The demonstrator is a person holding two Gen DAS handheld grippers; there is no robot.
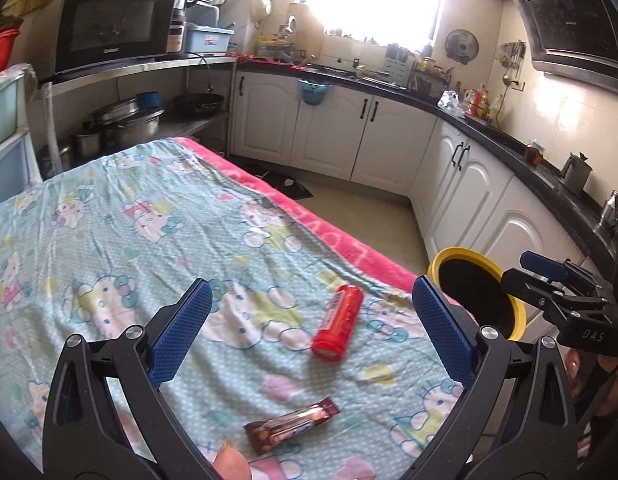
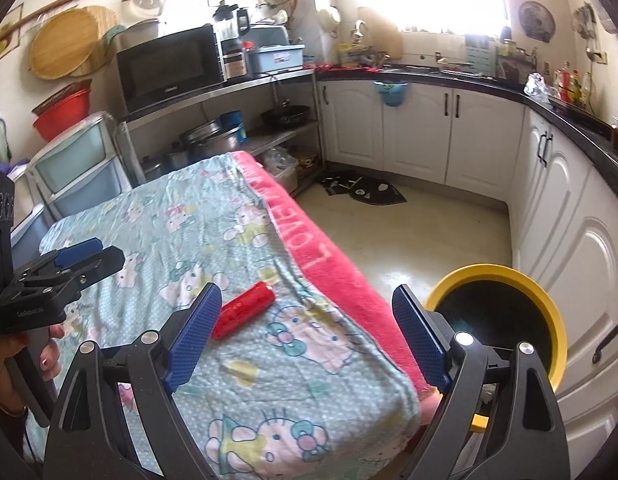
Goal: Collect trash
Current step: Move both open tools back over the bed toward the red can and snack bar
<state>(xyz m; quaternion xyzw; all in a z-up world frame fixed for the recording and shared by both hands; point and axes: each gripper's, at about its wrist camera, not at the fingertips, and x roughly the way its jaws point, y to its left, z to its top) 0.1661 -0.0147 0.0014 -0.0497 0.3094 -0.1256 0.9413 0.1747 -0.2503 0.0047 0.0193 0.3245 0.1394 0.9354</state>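
Nearby, yellow-rimmed bin [image 2: 549, 304] beside cloth-covered table [image 2: 245, 392], red tube [image 1: 338, 322], wrapper [image 1: 293, 426].

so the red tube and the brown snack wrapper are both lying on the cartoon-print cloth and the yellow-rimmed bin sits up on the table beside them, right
Not quite. The red tube and the brown snack wrapper do lie on the cartoon-print cloth, but the yellow-rimmed bin stands on the floor off the table's edge, not on the table. The right wrist view shows it.

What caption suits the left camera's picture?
Open left gripper over a red tube and wrapper; bin beside.
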